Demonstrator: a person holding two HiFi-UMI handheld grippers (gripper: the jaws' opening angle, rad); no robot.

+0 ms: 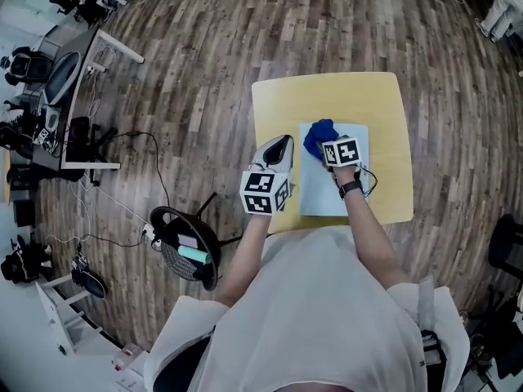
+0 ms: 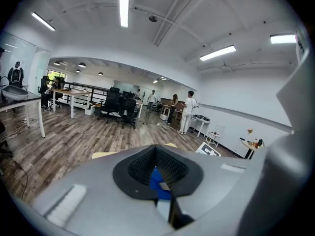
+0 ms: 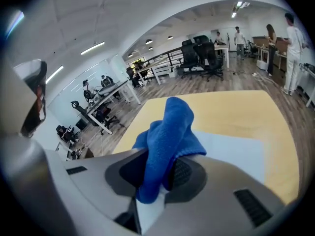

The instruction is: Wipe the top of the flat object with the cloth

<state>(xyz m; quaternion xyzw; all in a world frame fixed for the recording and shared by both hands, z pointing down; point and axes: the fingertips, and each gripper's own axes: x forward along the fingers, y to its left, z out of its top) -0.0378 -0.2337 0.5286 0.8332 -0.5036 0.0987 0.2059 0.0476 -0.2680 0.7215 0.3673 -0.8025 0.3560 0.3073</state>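
A: Since both tools are in your hands, what sits furthest left on the bench?

B: My left gripper. It is over the yellow top, just beside the left edge of the flat object, which is a pale sheet. In the left gripper view its fingers meet at the tips and clamp nothing. A sliver of blue shows through the slit lower down, and I cannot tell what it is.

A: And the cloth?

B: The cloth is a bunched blue lump at the sheet's far left corner, to the right of my left fingers and apart from them. My right gripper has it. In the right gripper view the two fingers are clamped on it, one pad on each side. The cloth stands up past the fingertips in a folded lump, and a shorter end hangs back between the pads.

A: Is it pressed on the sheet?

B: From above it lies over the sheet's far part, but the lump hides the contact, so I cannot tell. The sheet spreads on to the right of the cloth, with the bench's yellow rim beyond it.
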